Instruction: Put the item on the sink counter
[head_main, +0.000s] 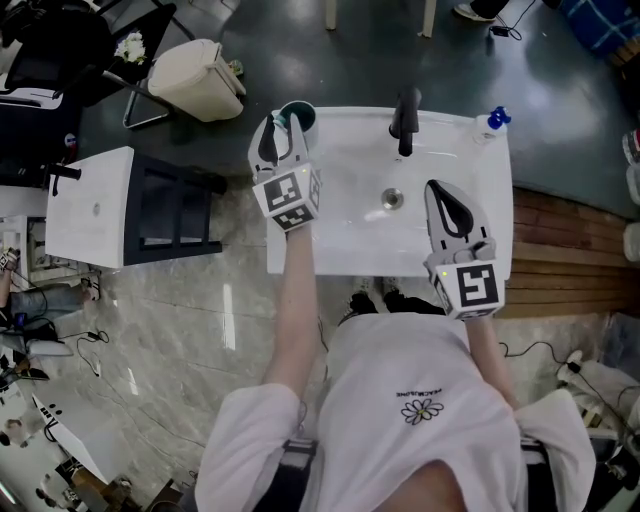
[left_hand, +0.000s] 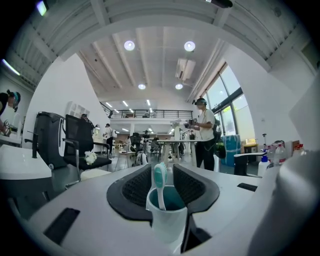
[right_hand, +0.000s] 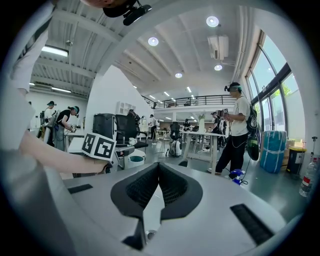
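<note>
White sink counter (head_main: 340, 250) fills the middle of the head view, with a dark faucet (head_main: 405, 120) at its back edge, a round drain (head_main: 392, 198) in the basin, and a clear bottle with a blue cap (head_main: 492, 125) standing at the back right corner. Pale marble floor (head_main: 200, 330) lies to the left, along with a beige waste bin (head_main: 197, 78) beyond the counter's far left corner.

At the back left corner of the counter, the left gripper (head_main: 283, 125) is clamped on a white cup (head_main: 298, 113) with a teal inside. In the left gripper view the two dark jaws press on either side of the cup (left_hand: 167, 220), and one toothbrush (left_hand: 160, 180) stands upright in it, its teal head rising above the rim (nothing else shows inside). Whether the cup's base touches the counter cannot be told.

The right gripper (head_main: 440, 192) hangs over the right part of the basin, near the drain and well apart from the cup. In the right gripper view its jaws meet at the tips with nothing between them, and the left gripper's marker cube (right_hand: 102, 146) shows off to the left.
</note>
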